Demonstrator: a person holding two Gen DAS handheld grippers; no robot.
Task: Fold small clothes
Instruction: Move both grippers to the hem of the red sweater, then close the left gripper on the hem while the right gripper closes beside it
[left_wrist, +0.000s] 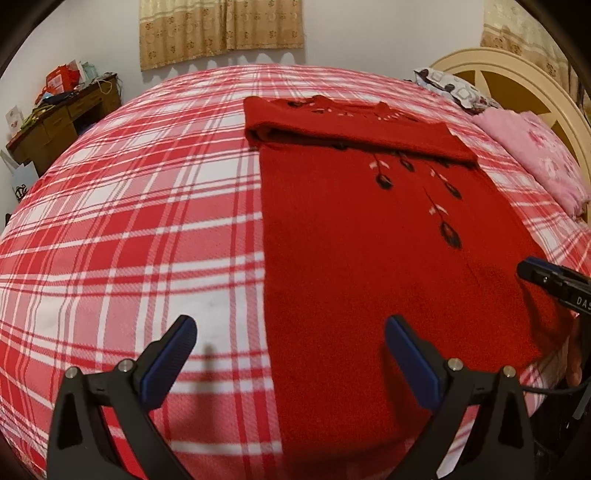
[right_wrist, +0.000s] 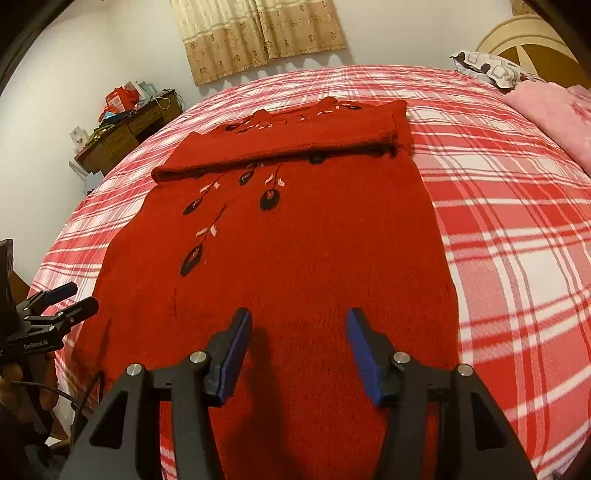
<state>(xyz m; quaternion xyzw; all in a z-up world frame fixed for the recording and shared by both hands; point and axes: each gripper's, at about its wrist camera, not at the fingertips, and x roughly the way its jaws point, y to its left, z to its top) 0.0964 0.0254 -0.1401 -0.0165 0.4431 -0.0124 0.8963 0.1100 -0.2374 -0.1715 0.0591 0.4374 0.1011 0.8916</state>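
A red knitted sweater (left_wrist: 369, 240) with black and pink flower embroidery lies flat on the plaid bed; it also shows in the right wrist view (right_wrist: 295, 251). Its sleeves are folded across the chest at the far end (right_wrist: 280, 144). My left gripper (left_wrist: 290, 325) is open and empty, hovering over the sweater's near left edge. My right gripper (right_wrist: 298, 317) is open and empty above the sweater's near hem. The right gripper shows at the right edge of the left wrist view (left_wrist: 532, 271); the left gripper shows at the left edge of the right wrist view (right_wrist: 79, 297).
The bed has a red and white plaid sheet (left_wrist: 129, 221). A pink blanket (left_wrist: 535, 155) and a patterned pillow (left_wrist: 450, 86) lie by the cream headboard (left_wrist: 517, 77). A cluttered wooden desk (left_wrist: 62, 118) stands by the far wall under a beige curtain (left_wrist: 221, 29).
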